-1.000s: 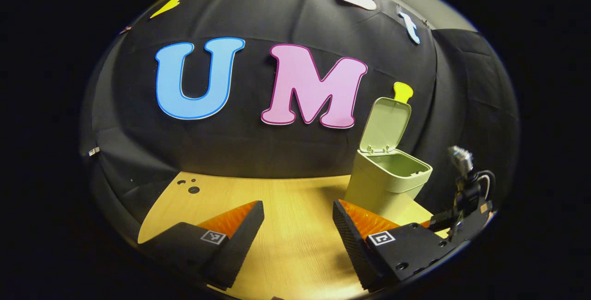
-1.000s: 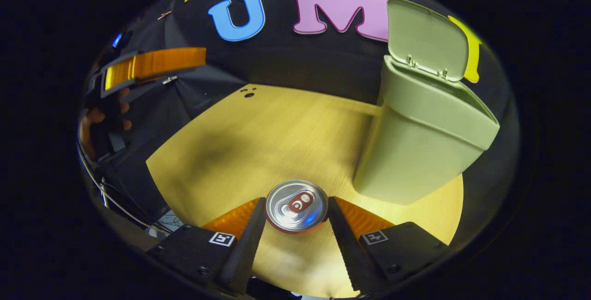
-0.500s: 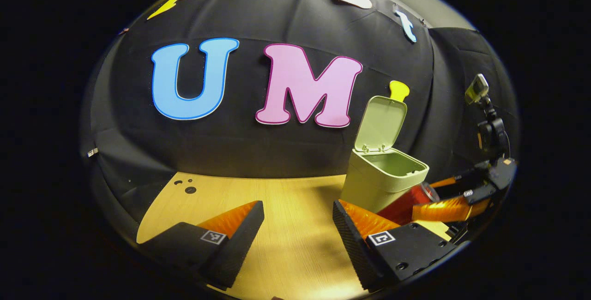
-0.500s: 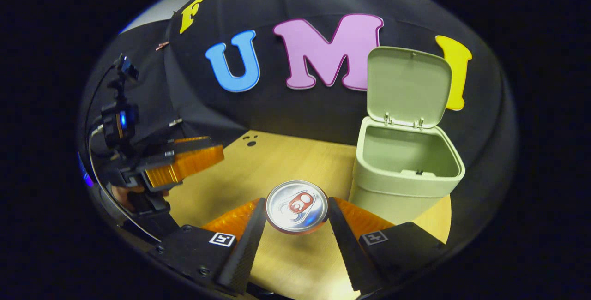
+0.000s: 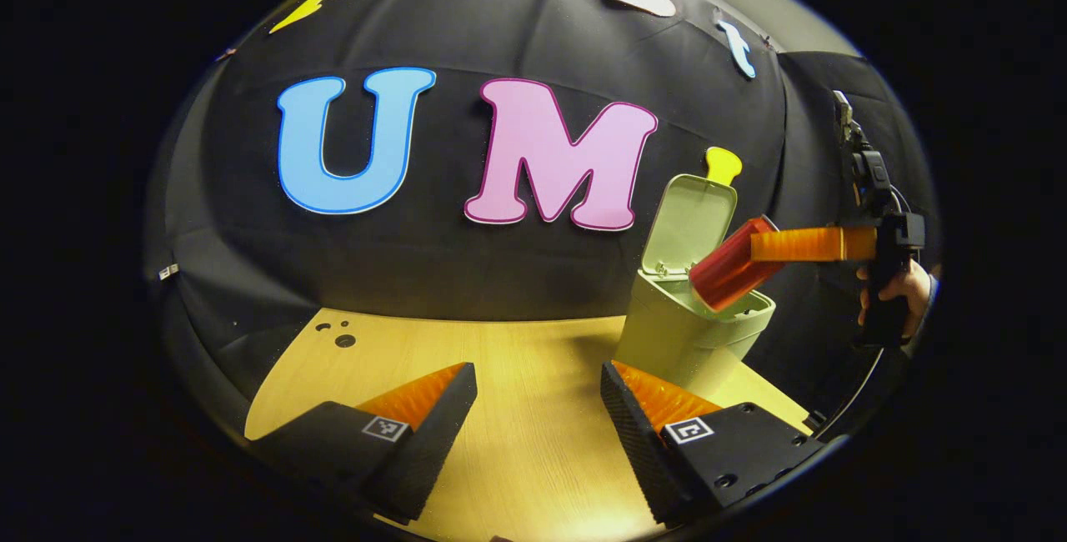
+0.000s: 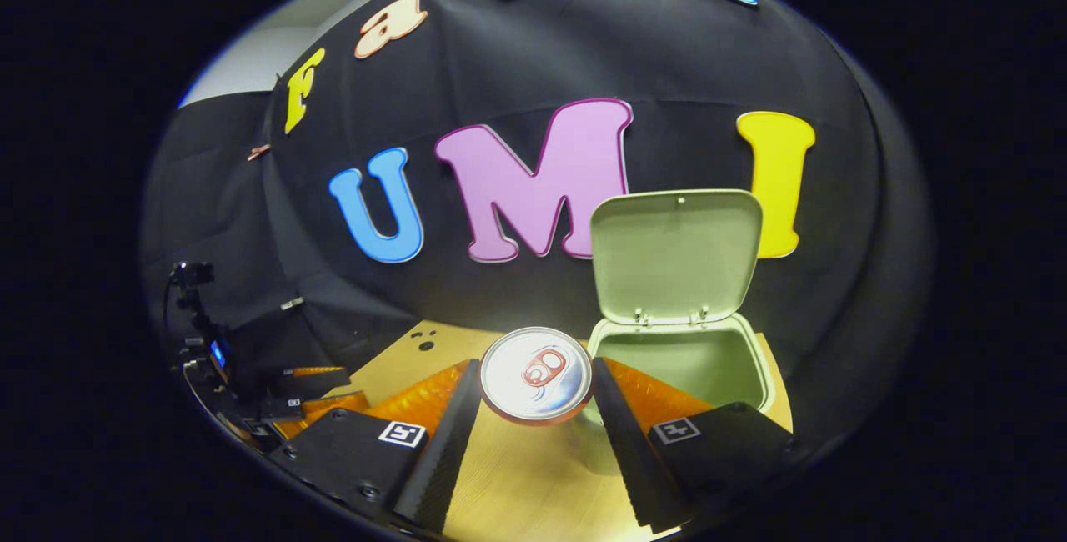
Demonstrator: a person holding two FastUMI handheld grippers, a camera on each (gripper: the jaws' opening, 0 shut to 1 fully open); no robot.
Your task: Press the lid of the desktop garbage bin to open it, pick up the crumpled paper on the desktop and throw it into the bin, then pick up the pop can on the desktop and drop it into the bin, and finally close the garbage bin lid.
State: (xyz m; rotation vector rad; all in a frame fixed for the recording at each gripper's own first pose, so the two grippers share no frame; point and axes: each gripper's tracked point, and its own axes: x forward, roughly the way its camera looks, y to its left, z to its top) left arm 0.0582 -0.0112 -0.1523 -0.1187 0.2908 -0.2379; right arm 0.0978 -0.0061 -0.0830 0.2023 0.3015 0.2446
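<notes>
The red aluminium pop can (image 6: 536, 375) sits pinched between the two fingers of the right gripper (image 6: 534, 409), one finger pressed on each side of it, its silver top with the red pull tab facing the right gripper view. In the left gripper view the same red can (image 5: 728, 271) is at about 3 o'clock, tilted, its lower end hanging just over the open mouth of the pale green plastic desktop bin (image 5: 679, 338); whether it touches the rim I cannot tell. A hand (image 5: 896, 292) grips the handle of that gripper at the far right edge.

From the right gripper view, the bin (image 6: 754, 358) lies at about 1 o'clock from the can, directly behind it, with its hinged lid (image 6: 675, 254) standing upright and open against the black cloth wall (image 6: 583, 50). The can and the right finger cover the near rim, so the bottom of the bin cannot be made out.

The left gripper (image 5: 538, 409) hangs low over the light wooden desktop (image 5: 517, 358) with its fingers spread apart and nothing between them. It also appears small at about 8 o'clock in the right gripper view, dim and partly cut off. A few small dark holes (image 5: 340, 333) mark the desktop's far left corner.
</notes>
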